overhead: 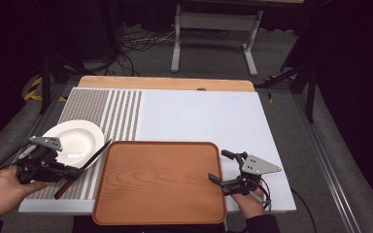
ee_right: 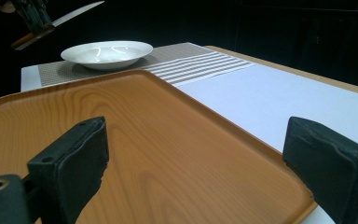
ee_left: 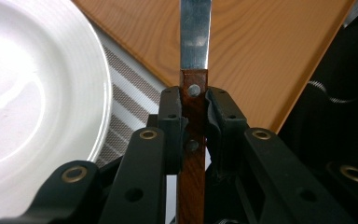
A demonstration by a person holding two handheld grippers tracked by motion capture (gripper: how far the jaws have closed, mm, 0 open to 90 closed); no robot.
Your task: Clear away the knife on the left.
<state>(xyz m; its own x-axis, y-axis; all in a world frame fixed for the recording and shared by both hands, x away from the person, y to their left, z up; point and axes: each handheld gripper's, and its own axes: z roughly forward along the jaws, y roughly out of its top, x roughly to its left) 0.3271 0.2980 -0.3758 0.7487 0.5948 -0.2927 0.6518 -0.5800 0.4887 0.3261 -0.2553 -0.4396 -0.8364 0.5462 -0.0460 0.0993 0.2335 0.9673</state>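
Knife (ee_left: 195, 42) sits clamped by its wooden handle in the left tool (overhead: 69, 171), held above the counter's (overhead: 199, 111) front-left corner, blade slanting toward the tray's (overhead: 160, 213) left edge beside the white plate (overhead: 80, 138). Right tool (overhead: 215, 167) is spread wide w/ nothing in it, at the tray's right edge. Knife looks stiff, light, w/ a slick blade, so I'd judge the riveted handle the safe grip.

Tool (ee_right: 196, 163) agape over wooden tray (ee_right: 135, 121); white plate (ee_right: 106, 54) beyond.

Knife (overhead: 83, 167) clamped by its brown riveted handle in my left gripper (overhead: 70, 171), blade angled toward tray (overhead: 160, 213), beside white plate (overhead: 77, 138).
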